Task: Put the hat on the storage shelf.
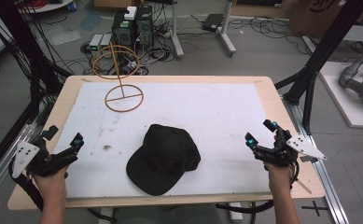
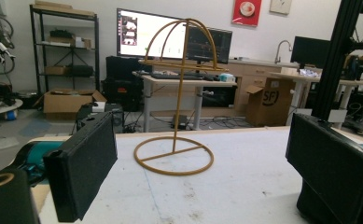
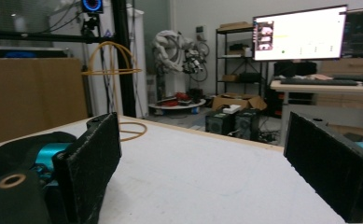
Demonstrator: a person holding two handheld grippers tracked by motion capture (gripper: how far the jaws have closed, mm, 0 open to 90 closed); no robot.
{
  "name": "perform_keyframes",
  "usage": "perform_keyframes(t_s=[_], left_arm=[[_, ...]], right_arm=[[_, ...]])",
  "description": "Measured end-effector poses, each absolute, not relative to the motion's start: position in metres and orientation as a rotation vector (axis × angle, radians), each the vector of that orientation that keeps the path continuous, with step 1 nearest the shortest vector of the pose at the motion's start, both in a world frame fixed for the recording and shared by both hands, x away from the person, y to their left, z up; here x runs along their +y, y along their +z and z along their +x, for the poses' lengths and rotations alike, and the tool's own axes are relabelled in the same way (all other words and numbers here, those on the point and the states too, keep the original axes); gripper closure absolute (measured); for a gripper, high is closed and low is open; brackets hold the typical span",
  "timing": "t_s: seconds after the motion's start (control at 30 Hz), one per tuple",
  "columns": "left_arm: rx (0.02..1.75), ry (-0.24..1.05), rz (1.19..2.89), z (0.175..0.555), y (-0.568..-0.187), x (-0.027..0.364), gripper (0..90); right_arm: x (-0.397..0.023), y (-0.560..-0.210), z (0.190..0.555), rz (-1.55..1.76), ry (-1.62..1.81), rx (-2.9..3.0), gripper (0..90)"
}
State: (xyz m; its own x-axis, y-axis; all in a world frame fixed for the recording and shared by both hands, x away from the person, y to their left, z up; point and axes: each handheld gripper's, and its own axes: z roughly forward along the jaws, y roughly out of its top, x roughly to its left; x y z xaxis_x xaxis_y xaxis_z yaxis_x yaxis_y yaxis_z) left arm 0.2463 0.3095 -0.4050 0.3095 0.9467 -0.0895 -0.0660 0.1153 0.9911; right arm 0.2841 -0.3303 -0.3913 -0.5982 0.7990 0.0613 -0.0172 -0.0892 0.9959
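1. The black cap [image 1: 163, 158] lies closest to the person, in the middle of the near side of the white mat [image 1: 216, 107]. Its round top faces up, and its brim points toward the near edge of the table.
2. I think the cap is soft and light. It will bend and flop if it is pinched in the wrong place. The brim looks like the stiffest part, so that is a good place to grab. The back rim could be held too.
3. The left gripper [image 1: 66, 148] rests near the left edge of the table, well apart from the cap. Its jaws are spread wide and hold nothing.
4. The right gripper [image 1: 259, 137] rests near the right edge, also well apart from the cap. Its jaws are spread wide too, with nothing between them.
5. The wire hat stand [image 1: 121, 77] is at the far left of the mat, upright on its ring foot. It looks thin and light, so a bump could tip it over.
6. The mat between the cap and the stand is bare, so there is lots of room to move. The cap sits close to the near table edge, so a push that way could slide it off.
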Motion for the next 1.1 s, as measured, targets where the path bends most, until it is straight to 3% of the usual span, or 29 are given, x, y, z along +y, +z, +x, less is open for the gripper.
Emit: perform_keyframes(t_s=[1.1], left_arm=[[0.987, 0.941, 1.201, 0.246, -0.405, 0.312, 9.1]], right_arm=[[-0.244, -0.389, 0.292, 0.542, 1.865, 1.937, 10.7]])
